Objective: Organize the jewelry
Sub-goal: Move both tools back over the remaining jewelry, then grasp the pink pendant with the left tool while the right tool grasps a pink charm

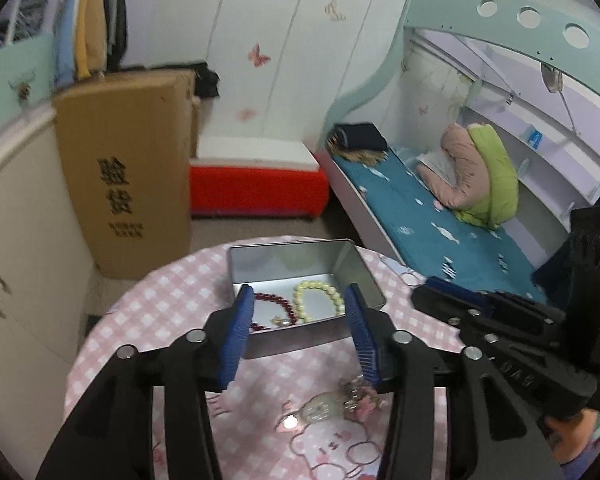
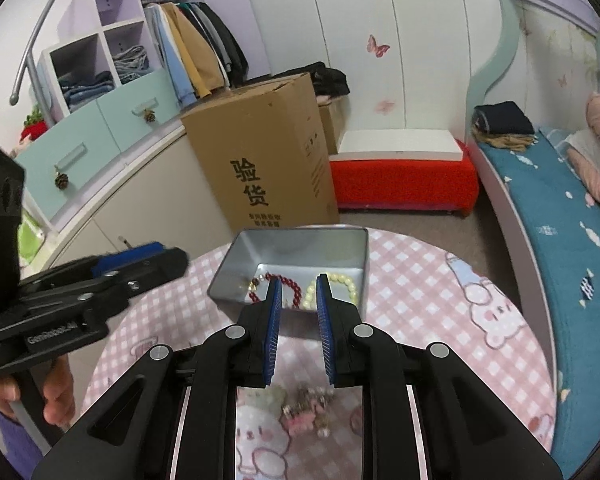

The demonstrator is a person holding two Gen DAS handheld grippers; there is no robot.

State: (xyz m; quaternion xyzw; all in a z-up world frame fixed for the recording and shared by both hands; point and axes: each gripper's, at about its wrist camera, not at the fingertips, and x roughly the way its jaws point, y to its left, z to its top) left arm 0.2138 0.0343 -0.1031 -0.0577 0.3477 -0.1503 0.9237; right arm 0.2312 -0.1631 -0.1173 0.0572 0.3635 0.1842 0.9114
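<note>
Since the open rectangular silver metal tin (image 1: 352,268) already has the dark red bead bracelet (image 1: 274,304) and the pale cream bead bracelet (image 1: 320,294) lying side by side on its floor, I'd guess the next thing to sort is the little heap of pink-and-silver charm jewelry (image 2: 308,404) sitting loose on the round table (image 2: 440,280) with the pink checked cartoon cloth, on the near side of the tin.

For a clean pickup I'd come down on that heap from above with the jaws spread wider than the whole cluster, then close on its thickest part so no dangling bits get left behind. Bits of chain are floppy, so lift straight up before swinging over the tin's rim, and let go low inside so nothing bounces out. There's also a small shiny round piece (image 1: 290,423) lying just beside the cluster, probably worth a separate trip.

The left gripper (image 1: 300,320) hangs above the table, tilted down toward the tin, jaws spread apart with nothing between them. The right gripper (image 2: 298,320) is angled down the same way, its jaws parted by a narrower gap and also empty. Both sit side by side, left one partly visible from the right camera with a hand (image 2: 56,396) wrapped around its handle. Neither touches the tin or the jewelry.
</note>
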